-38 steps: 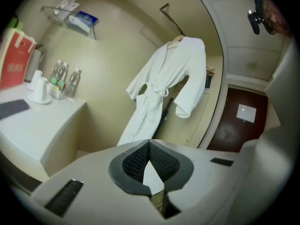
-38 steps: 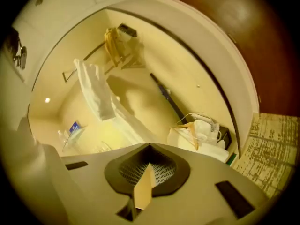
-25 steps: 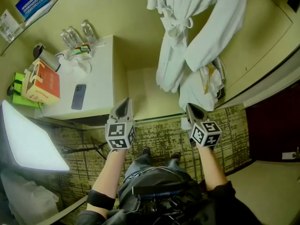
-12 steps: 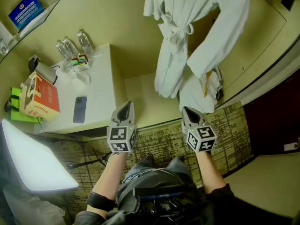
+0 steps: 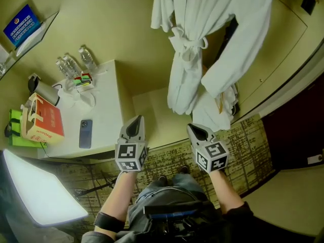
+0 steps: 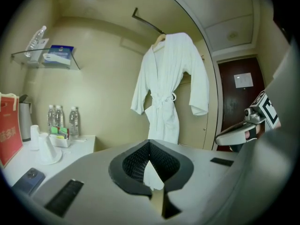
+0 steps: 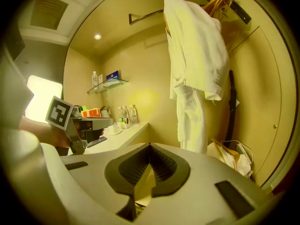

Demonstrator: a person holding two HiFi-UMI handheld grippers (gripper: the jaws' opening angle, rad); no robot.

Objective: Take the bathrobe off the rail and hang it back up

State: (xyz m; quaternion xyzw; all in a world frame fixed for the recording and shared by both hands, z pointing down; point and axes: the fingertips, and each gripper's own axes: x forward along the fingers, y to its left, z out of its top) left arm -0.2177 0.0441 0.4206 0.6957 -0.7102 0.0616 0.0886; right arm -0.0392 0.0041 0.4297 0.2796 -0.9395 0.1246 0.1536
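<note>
So: the bathrobe (image 5: 195, 49) hangs from the rail (image 6: 145, 21), untouched, and I judge you are on the approach. Your left gripper (image 5: 134, 123) and right gripper (image 5: 196, 130) sit below the robe, both closed on nothing. Next, open the jaws and reach up toward its collar. Left of the robe is a white counter (image 5: 109, 105) with water bottles (image 5: 76, 67); beneath the robe, patterned carpet (image 5: 248, 135).

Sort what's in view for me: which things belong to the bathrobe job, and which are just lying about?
Job: bathrobe, hanging on the rail; left gripper and right gripper, both shut and empty.
Lying about: water bottles, phone, red box on the counter.
</note>
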